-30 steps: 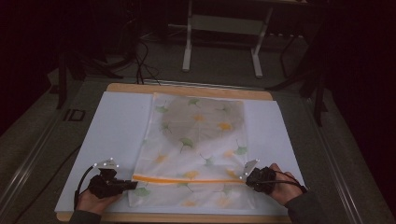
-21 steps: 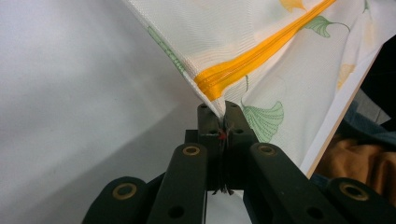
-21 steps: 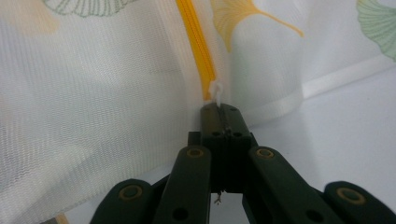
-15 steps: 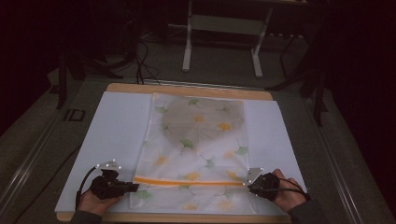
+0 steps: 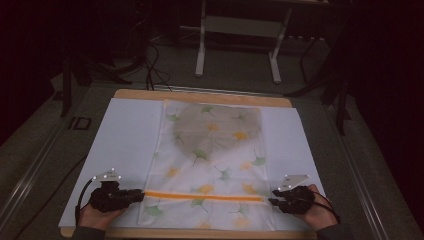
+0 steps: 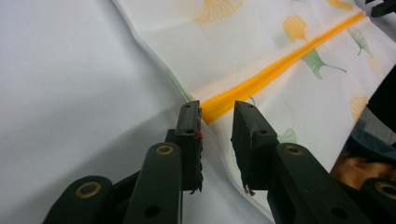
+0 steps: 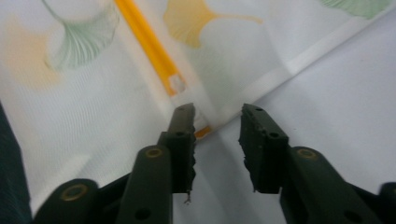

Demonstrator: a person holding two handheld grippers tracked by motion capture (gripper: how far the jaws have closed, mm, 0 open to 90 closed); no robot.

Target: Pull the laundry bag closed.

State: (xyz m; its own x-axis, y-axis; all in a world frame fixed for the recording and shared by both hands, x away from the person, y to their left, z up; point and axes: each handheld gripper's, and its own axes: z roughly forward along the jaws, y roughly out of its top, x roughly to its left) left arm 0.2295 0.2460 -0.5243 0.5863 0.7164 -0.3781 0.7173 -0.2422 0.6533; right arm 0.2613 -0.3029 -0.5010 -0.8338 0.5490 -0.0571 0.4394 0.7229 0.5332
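Left gripper [image 5: 142,193]: I have it just opening, cloth [image 5: 215,165] edge released.
Right gripper [image 5: 270,190]: likewise just opening, nothing clamped.

grippers: 2, left gripper [image 5: 141,193] and right gripper [image 5: 271,196], each with 2 black jaws | hands: 2 | leaf-print cloth [image 5: 215,160]: 1 | orange stripe [image 5: 202,196] on this cloth: 1 | white sheet [image 5: 125,135] under it: 1 | wooden table [image 5: 200,95]: 1 | white metal stand [image 5: 240,30] behind the table: 1
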